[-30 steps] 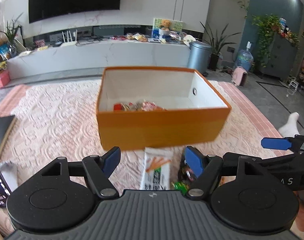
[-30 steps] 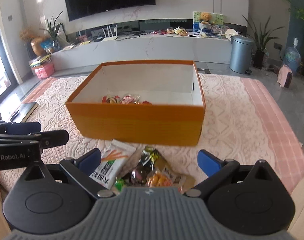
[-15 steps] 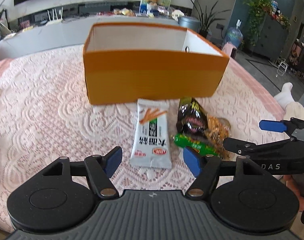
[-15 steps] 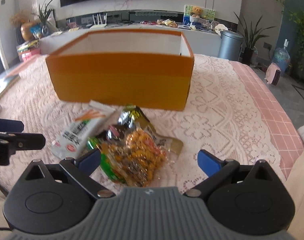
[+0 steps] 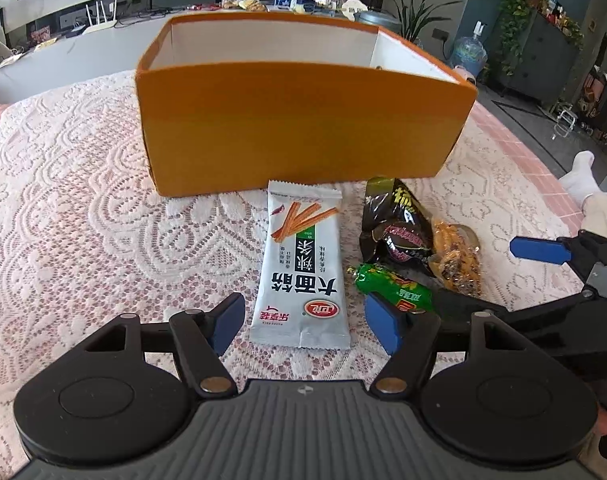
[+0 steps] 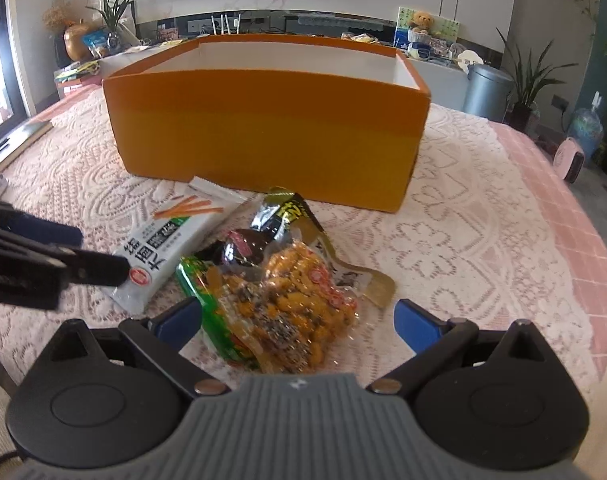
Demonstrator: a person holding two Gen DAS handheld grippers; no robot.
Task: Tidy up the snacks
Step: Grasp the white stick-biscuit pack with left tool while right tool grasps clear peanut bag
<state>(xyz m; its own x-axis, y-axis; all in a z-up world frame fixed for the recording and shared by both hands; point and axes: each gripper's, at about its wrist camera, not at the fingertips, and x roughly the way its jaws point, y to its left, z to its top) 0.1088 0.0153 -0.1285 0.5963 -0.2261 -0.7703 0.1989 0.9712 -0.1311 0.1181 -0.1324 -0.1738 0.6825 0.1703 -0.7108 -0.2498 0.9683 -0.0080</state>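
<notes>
Left tool (image 5: 303, 326) spread apart, having just narrowed a little — white snack packet (image 5: 301, 268) lying between its fingers, untouched. Right tool (image 6: 297, 322) spread apart around the clear peanut bag (image 6: 299, 312). Orange box (image 5: 303, 120) at 12 o'clock on the lace-covered worktop (image 5: 83, 200).

The left tool (image 5: 303, 320) hangs with its jaws apart over the near end of a white snack packet (image 5: 301, 268), which lies flat on the lace-covered table (image 5: 83, 208). Right of it lies a green packet (image 5: 391, 286) and a dark bag (image 5: 399, 228). Behind stands an orange box (image 5: 303, 120).
</notes>
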